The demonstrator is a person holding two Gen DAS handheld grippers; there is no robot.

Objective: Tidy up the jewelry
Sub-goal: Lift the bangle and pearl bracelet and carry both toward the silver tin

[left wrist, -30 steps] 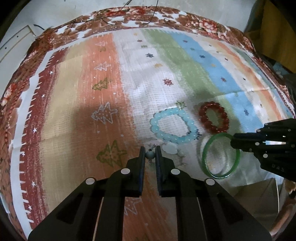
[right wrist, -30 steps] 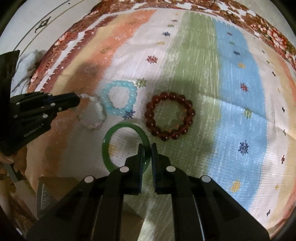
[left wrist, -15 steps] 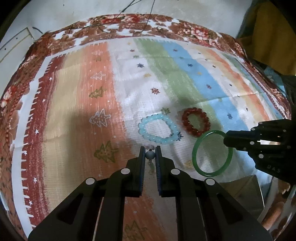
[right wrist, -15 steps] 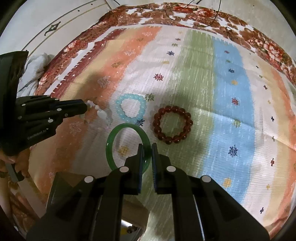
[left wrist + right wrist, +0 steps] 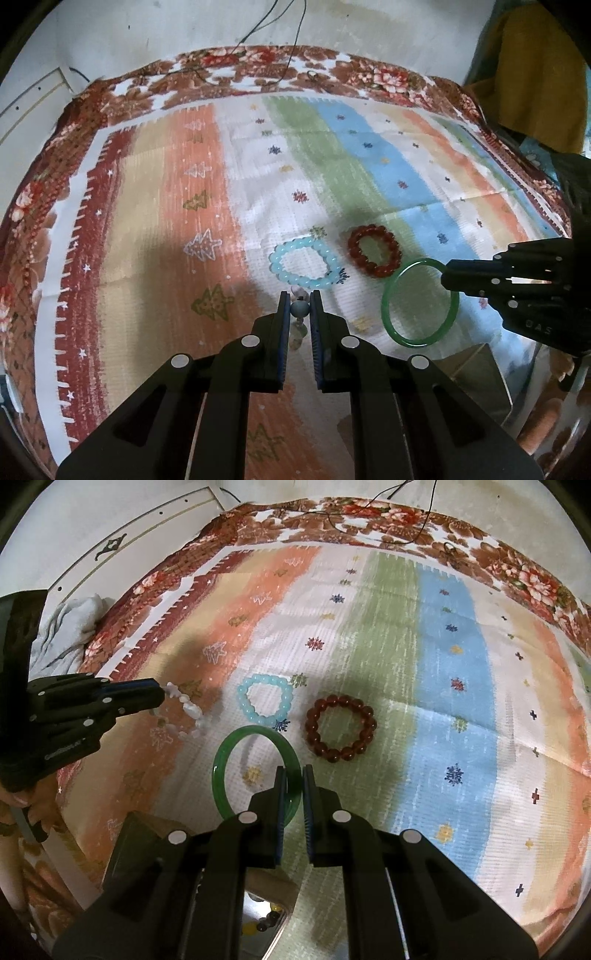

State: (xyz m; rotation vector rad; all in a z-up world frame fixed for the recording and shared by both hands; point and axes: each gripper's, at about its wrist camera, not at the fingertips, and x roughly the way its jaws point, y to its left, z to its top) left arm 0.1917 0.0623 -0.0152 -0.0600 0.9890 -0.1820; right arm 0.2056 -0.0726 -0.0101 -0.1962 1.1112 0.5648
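Note:
My left gripper (image 5: 299,308) is shut on a white beaded bracelet (image 5: 186,709), which hangs from its tips above the striped cloth (image 5: 147,221); a bead (image 5: 299,309) shows between the pads. My right gripper (image 5: 294,786) is shut on a green bangle (image 5: 221,771), held upright above the cloth; the bangle also shows in the left wrist view (image 5: 421,302). A light-blue bead bracelet (image 5: 304,267) and a dark red bead bracelet (image 5: 375,251) lie flat on the cloth beyond both grippers.
An open box (image 5: 266,923) with beads inside sits at the near edge under my right gripper; its corner shows in the left wrist view (image 5: 476,373). A white rag (image 5: 70,627) lies off the cloth at left. Cables (image 5: 280,55) trail at the far edge.
Both grippers have risen and drawn back with their bracelets. The white bracelet has left the cloth and now hangs. The blue and red bracelets have stayed put.

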